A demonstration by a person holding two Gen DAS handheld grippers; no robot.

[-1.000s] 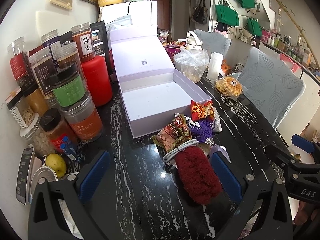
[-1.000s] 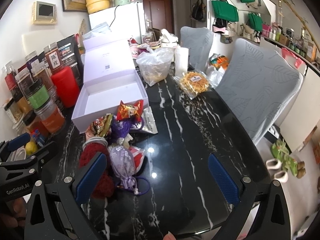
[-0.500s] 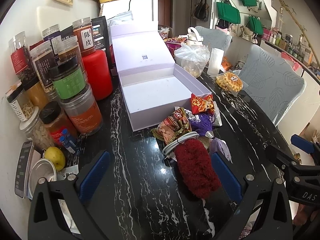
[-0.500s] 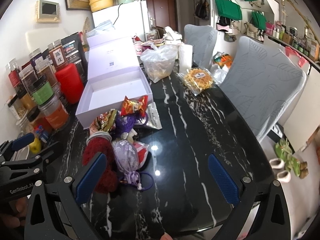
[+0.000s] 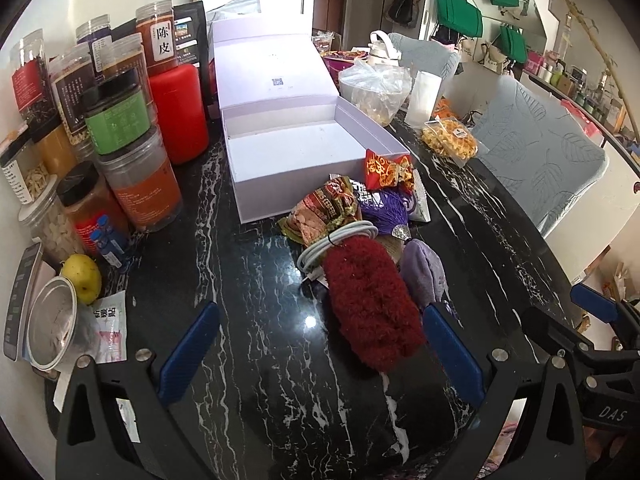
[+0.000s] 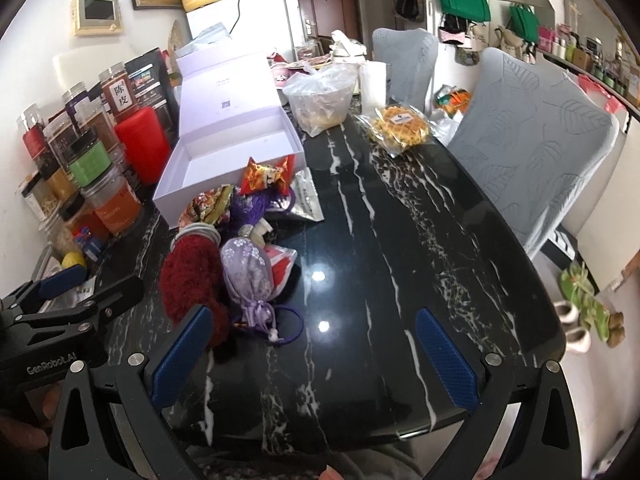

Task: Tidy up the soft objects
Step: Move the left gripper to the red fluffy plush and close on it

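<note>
A heap of soft things lies on the black marble table in front of an open white box (image 5: 304, 148) (image 6: 236, 148). Nearest me is a dark red fuzzy item (image 5: 370, 300) (image 6: 188, 276), with a lilac drawstring pouch (image 5: 424, 274) (image 6: 250, 276) to its right. Behind them are a coiled white cable (image 5: 336, 242), a purple tassel (image 5: 384, 210) and snack packets (image 5: 324, 210) (image 6: 268, 174). My left gripper (image 5: 320, 354) is open, its right finger just beside the red item's near end. My right gripper (image 6: 314, 358) is open above bare table, right of the heap.
Jars and a red canister (image 5: 178, 112) crowd the table's left edge, with a yellow fruit (image 5: 82, 278) and a foil cup (image 5: 52, 328). A bagged bowl (image 6: 320, 100) and wrapped waffles (image 6: 400, 126) sit farther back. Grey chairs (image 6: 532, 152) line the right side.
Both views have crept forward and slightly lower toward the heap. The red item now sits closer to my left gripper's right finger. Nothing on the table has moved.
</note>
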